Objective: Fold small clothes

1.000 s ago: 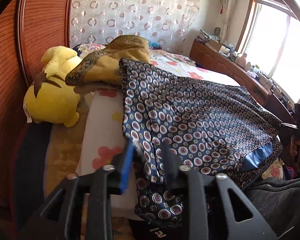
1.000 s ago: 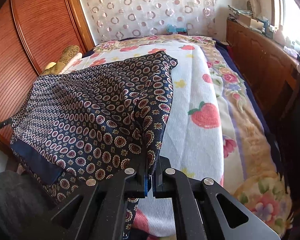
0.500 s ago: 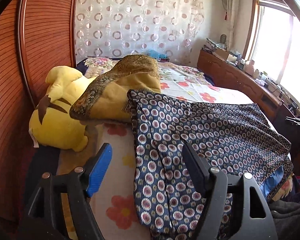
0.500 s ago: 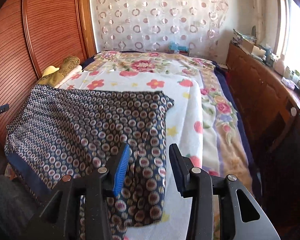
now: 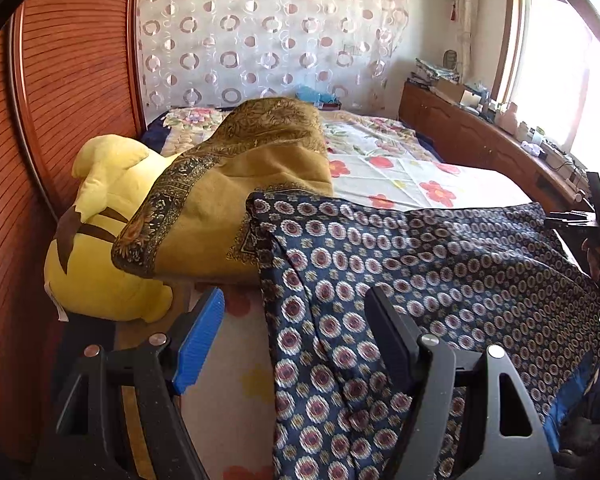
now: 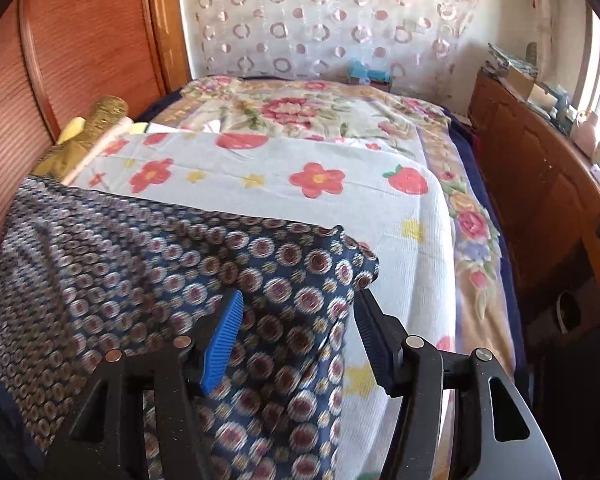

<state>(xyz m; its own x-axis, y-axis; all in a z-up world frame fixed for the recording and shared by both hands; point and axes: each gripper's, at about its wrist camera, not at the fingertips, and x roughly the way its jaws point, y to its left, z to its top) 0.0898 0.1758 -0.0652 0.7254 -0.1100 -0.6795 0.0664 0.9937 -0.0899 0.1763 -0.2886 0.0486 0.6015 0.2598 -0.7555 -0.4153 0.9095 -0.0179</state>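
Garment: navy patterned cloth, printed with ringed medallions, spread flat across the near edge of the bed, its front hem draped over the side.
Bed: white sheet with red flowers over a floral blanket; garment covering the near left part in the right wrist view.
Left gripper: jaws wide apart after just opening, nothing pinched; blue pad over bare sheet, black pad over the cloth's left edge.
Right gripper: jaws apart, just opening further, clamping nothing; garment's right corner seen between the pads, apparently lying loose below them.
Left of garment: mustard throw with dark ornate border, heaped just beside and touching the cloth's far left corner; yellow plush toy against the wooden wardrobe doors.
Backdrop: sheer curtain with ring pattern; wooden sideboard along the window side, cluttered with small items.
Picture quality: right wrist view blurred.
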